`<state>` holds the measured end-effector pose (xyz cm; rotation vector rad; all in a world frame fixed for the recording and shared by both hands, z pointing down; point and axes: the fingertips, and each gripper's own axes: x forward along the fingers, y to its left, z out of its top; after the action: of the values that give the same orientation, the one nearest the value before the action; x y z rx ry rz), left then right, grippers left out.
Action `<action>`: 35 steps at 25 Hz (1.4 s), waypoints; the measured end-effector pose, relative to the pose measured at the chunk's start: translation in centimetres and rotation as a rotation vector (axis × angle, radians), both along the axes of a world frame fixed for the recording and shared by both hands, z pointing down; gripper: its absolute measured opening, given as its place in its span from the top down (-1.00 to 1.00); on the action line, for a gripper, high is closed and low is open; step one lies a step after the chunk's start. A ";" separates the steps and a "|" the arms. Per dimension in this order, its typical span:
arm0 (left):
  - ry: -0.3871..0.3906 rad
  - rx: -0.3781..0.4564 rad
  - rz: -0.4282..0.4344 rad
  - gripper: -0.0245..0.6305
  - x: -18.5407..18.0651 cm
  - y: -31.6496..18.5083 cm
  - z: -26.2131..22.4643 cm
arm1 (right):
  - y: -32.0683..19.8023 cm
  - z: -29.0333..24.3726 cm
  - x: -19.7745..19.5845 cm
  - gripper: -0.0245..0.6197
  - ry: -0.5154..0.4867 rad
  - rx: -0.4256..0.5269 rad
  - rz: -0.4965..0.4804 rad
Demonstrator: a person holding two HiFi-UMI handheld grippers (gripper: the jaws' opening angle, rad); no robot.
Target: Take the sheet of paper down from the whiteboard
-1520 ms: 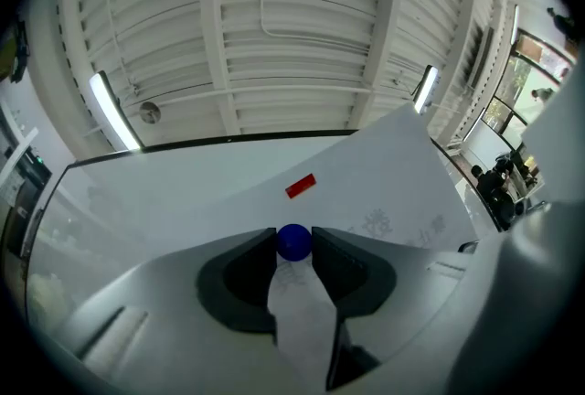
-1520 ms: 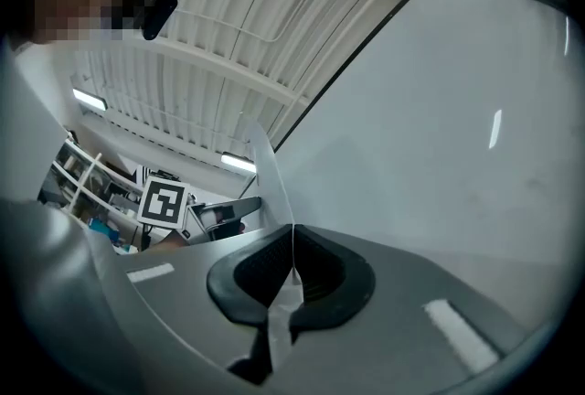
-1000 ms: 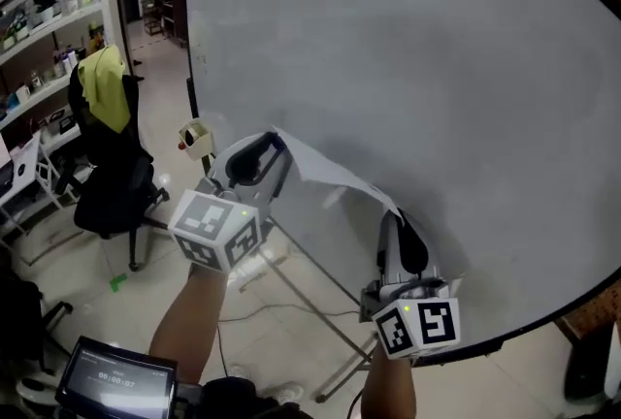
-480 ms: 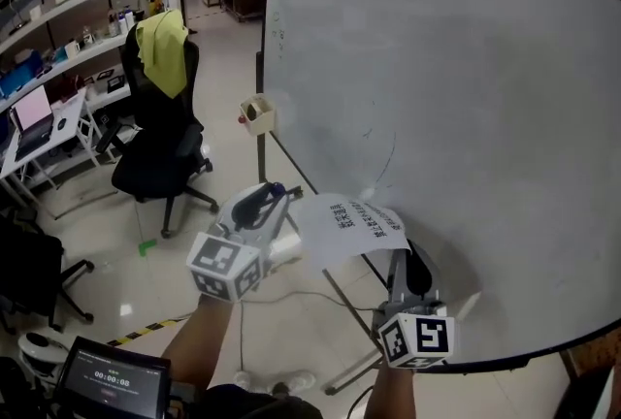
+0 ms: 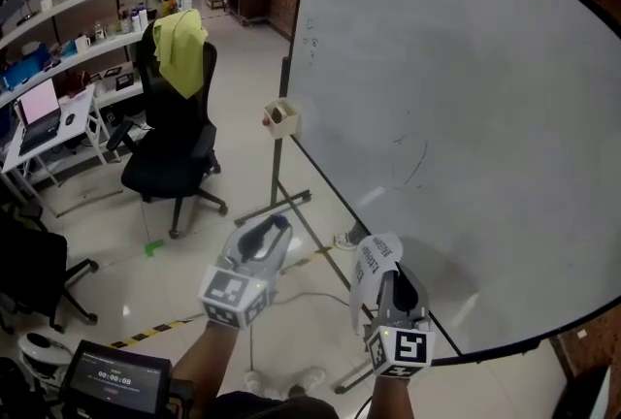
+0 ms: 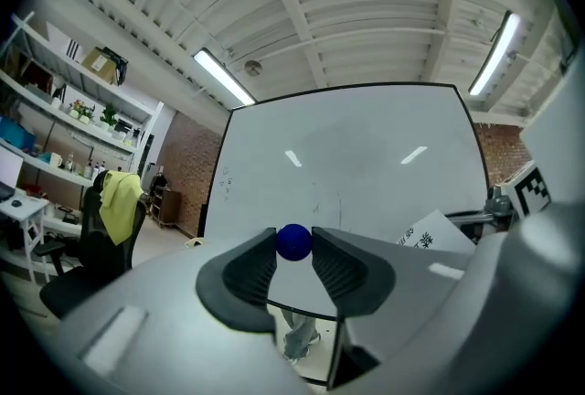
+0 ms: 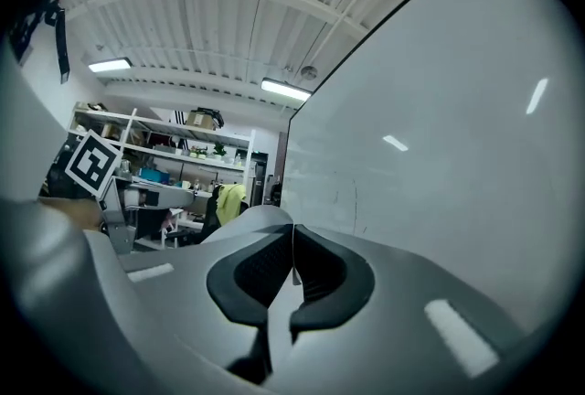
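The whiteboard [image 5: 466,116] stands bare, with only faint pen marks. The white printed sheet of paper [image 5: 373,258] is off it, curling up and to the left of my right gripper [image 5: 389,273], which is shut on one edge. In the right gripper view the sheet's thin edge [image 7: 292,242] shows clamped between the closed jaws. My left gripper [image 5: 278,225] is to the left, apart from the sheet. Its jaws press on a small round blue magnet [image 6: 293,241]. The left gripper view also catches the sheet [image 6: 435,232] at the right.
A black office chair [image 5: 175,165] with a yellow cloth [image 5: 181,48] stands to the left on the tiled floor. Shelves [image 5: 78,29] and a desk with a laptop [image 5: 41,107] line the far left. A small box [image 5: 279,119] hangs on the whiteboard's stand [image 5: 281,199].
Both grippers have come down and away from the board. The sheet, first stretched between them against the board, now hangs curled from the right gripper alone.
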<state>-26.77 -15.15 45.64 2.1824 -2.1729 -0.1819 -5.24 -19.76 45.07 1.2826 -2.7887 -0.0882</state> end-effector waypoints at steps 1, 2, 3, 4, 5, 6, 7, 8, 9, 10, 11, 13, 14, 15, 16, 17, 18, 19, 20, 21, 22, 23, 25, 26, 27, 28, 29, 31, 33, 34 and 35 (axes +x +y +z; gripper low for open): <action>0.000 0.000 0.005 0.55 0.2 0.6 0.3 | 0.5 0.2 -0.1 0.88 0.001 0.004 0.009; -0.005 -0.003 0.008 0.55 0.5 1.3 0.7 | 1.0 0.4 -0.1 0.88 0.002 0.004 0.017; -0.009 -0.008 0.008 0.55 1.1 2.0 1.0 | 1.6 0.7 0.2 0.88 0.003 0.001 0.023; -0.011 -0.013 0.007 0.55 2.1 2.8 1.4 | 2.2 0.9 0.8 0.88 0.005 -0.003 0.026; -0.012 -0.017 0.005 0.55 3.2 3.7 1.7 | 3.0 1.1 1.7 0.88 0.009 -0.006 0.027; -0.015 -0.024 0.001 0.55 4.5 4.6 2.2 | 3.8 1.4 2.7 0.88 0.010 -0.009 0.025; -0.021 -0.031 -0.006 0.55 5.4 5.4 2.7 | 4.4 1.8 3.4 0.88 0.007 -0.014 0.019; -0.032 -0.039 -0.015 0.55 5.9 6.0 3.2 | 4.9 2.2 3.6 0.88 -0.001 -0.019 0.010; -0.045 -0.047 -0.028 0.55 6.0 6.3 3.7 | 5.1 2.4 3.4 0.88 -0.009 -0.022 -0.002; -0.056 -0.054 -0.045 0.55 5.8 6.3 4.0 | 5.3 2.4 2.9 0.88 -0.017 -0.021 -0.015; -0.065 -0.061 -0.064 0.55 5.3 6.3 4.2 | 5.3 2.4 2.2 0.88 -0.025 -0.019 -0.029; -0.073 -0.078 -0.106 0.55 4.3 6.2 4.7 | 5.5 2.6 0.7 0.88 -0.040 -0.023 -0.058; -0.079 -0.089 -0.126 0.55 3.8 6.3 4.9 | 5.7 2.7 0.2 0.88 -0.045 -0.027 -0.072; -0.091 -0.101 -0.143 0.55 3.8 6.5 4.9 | 6.0 2.9 0.0 0.88 -0.047 -0.032 -0.085; -0.108 -0.110 -0.157 0.55 4.3 6.7 4.7 | 6.3 3.1 0.2 0.88 -0.044 -0.036 -0.096; -0.123 -0.118 -0.167 0.55 5.2 6.9 4.5 | 6.5 3.1 0.7 0.88 -0.040 -0.038 -0.107; -0.131 -0.122 -0.174 0.55 6.3 7.0 4.3 | 6.6 3.0 1.5 0.88 -0.034 -0.039 -0.115; -0.134 -0.124 -0.177 0.55 7.3 6.9 4.0 | 6.5 2.8 2.2 0.88 -0.027 -0.036 -0.122; -0.136 -0.122 -0.180 0.55 7.9 6.7 3.7 | 6.4 2.7 2.7 0.88 -0.019 -0.031 -0.128; -0.140 -0.119 -0.183 0.55 8.5 6.6 3.5 | 6.4 2.6 3.1 0.88 -0.015 -0.025 -0.131; -0.145 -0.114 -0.185 0.55 9.1 6.7 3.3 | 6.5 2.6 3.8 0.88 -0.016 -0.022 -0.132; -0.149 -0.108 -0.187 0.55 9.8 6.9 3.0 | 6.7 2.6 4.5 0.88 -0.020 -0.021 -0.132; -0.152 -0.097 -0.190 0.55 10.9 7.4 2.6 | 7.1 2.5 5.5 0.88 -0.026 -0.016 -0.130; -0.150 -0.092 -0.192 0.55 11.1 7.5 2.4 | 7.1 2.4 5.6 0.88 -0.024 -0.009 -0.132; -0.146 -0.087 -0.195 0.55 11.0 7.5 2.2 | 7.2 2.3 5.6 0.88 -0.020 -0.004 -0.133; -0.142 -0.083 -0.198 0.55 10.9 7.6 2.1 | 7.2 2.2 5.4 0.89 -0.018 -0.002 -0.135; -0.137 -0.081 -0.201 0.55 10.8 7.6 2.1 | 7.2 2.1 5.3 0.89 -0.018 -0.001 -0.136; -0.130 -0.080 -0.202 0.55 10.7 7.7 2.0 | 7.2 1.7 5.2 0.89 -0.027 0.003 -0.133; -0.128 -0.078 -0.201 0.55 10.8 7.8 1.7 | 7.3 1.3 5.3 0.89 -0.034 0.005 -0.128; -0.127 -0.076 -0.201 0.55 10.8 7.9 1.6 | 7.4 1.2 5.3 0.89 -0.035 0.003 -0.127; -0.127 -0.074 -0.201 0.55 10.9 8.0 1.5 | 7.5 1.2 5.3 0.89 -0.037 0.004 -0.126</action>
<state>-15.89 -7.16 47.17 1.9859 -2.4245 0.0294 0.07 -12.24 46.23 1.1190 -2.9001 -0.0773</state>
